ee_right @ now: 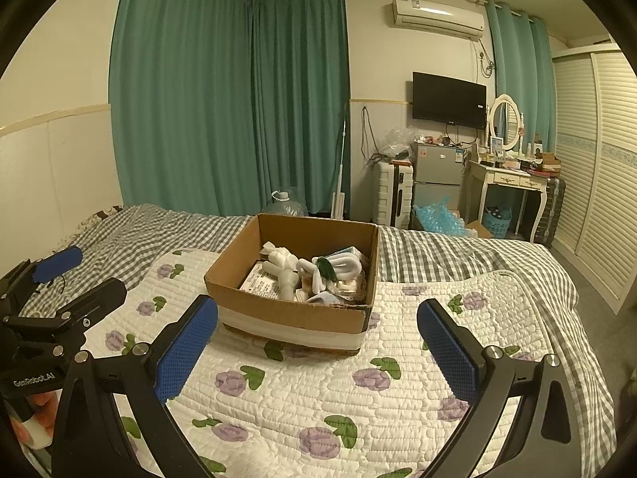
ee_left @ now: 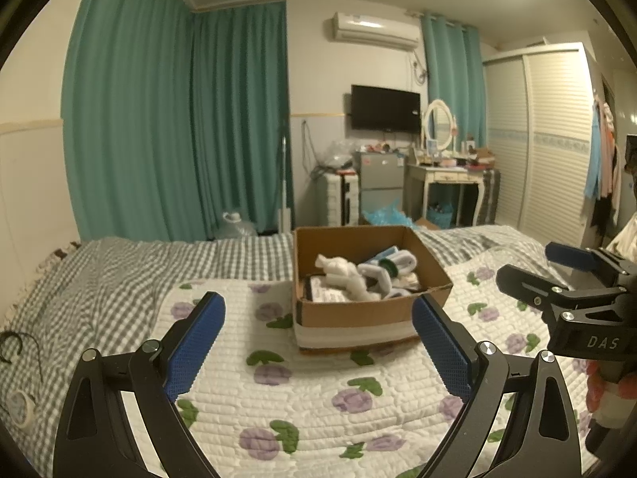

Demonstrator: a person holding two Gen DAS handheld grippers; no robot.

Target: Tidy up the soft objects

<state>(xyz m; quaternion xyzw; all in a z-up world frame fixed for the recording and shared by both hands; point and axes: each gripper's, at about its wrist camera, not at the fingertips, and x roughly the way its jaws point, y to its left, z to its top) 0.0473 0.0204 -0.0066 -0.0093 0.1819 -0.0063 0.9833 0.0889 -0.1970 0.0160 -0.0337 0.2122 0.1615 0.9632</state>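
floral quilt (ee_left: 318, 410) on bed | cardboard box (ee_right: 294, 314) heaped with white rolled soft items (ee_right: 284, 269) | left gripper (ee_left: 318, 342) wide, empty | right gripper (ee_right: 318, 342) wide, empty

One cardboard box (ee_left: 358, 310), two grippers (ee_left: 318, 338).

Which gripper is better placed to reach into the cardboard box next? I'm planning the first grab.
Hard to separate: the left gripper and right gripper are both open, empty and facing the cardboard box. Slight edge to the left, where the box looks squarer.
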